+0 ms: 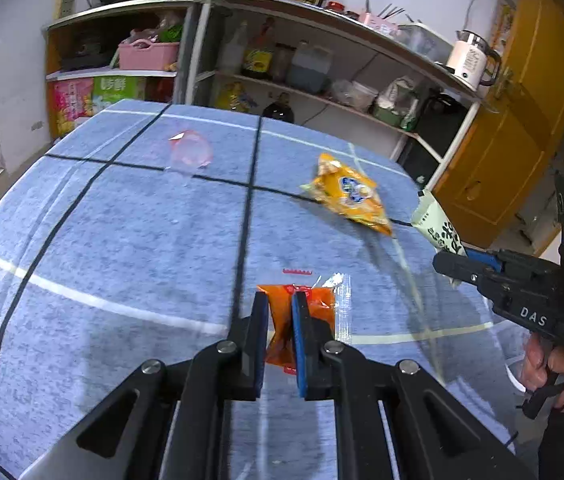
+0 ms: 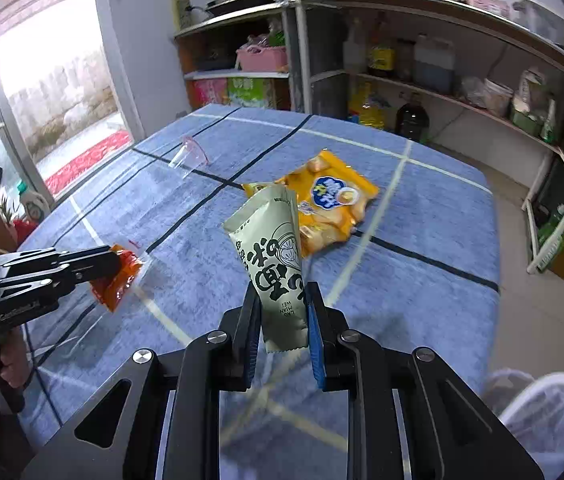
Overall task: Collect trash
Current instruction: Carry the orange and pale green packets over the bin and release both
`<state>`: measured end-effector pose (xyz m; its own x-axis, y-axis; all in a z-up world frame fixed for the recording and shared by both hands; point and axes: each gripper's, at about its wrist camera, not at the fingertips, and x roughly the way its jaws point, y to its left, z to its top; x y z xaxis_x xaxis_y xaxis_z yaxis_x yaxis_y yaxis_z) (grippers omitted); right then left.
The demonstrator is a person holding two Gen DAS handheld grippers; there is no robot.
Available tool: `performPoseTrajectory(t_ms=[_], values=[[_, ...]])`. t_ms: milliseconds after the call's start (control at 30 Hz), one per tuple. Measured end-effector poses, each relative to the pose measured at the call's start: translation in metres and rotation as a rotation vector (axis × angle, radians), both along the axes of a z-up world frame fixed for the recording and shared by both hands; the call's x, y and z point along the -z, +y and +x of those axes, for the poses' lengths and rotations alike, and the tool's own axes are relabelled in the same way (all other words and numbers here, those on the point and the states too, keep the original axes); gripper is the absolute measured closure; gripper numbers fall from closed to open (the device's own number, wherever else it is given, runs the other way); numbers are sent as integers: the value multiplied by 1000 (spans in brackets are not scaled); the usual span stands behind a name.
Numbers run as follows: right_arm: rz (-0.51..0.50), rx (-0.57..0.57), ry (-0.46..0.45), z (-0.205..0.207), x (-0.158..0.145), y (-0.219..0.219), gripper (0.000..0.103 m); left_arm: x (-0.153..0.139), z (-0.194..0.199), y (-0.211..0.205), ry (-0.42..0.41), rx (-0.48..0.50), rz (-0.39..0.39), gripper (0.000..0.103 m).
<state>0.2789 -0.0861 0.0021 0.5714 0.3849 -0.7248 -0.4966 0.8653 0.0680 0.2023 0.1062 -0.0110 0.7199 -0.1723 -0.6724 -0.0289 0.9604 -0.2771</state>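
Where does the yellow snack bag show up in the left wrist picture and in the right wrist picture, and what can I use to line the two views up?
Left wrist: the yellow snack bag lies right of center on the blue tablecloth, beyond the left gripper.
Right wrist: the bag sits at center, partly behind the green-white packet held in the right gripper.
Shared landmark: the clear plastic cup lying on its side farther back.
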Motion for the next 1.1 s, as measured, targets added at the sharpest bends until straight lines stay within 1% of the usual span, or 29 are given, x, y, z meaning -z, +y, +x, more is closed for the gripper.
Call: performPoseTrajectory(t_ms=[167, 333, 633, 867, 1100], values=[[18, 71, -25, -14, -11, -34, 81, -8, 4, -22, -19, 51, -11, 91], [30, 158, -39, -33, -16, -76, 81, -19, 8, -58, -48, 127, -19, 91], [56, 341, -38, -75, -10, -165, 81, -37, 18, -151, -82, 307, 8, 91], [71, 460, -12, -99, 2, -220, 81, -39, 28, -228, -70, 437, 21, 91], [70, 546, 32, -110, 18, -260, 80, -27, 38, -297, -28, 533, 33, 91]])
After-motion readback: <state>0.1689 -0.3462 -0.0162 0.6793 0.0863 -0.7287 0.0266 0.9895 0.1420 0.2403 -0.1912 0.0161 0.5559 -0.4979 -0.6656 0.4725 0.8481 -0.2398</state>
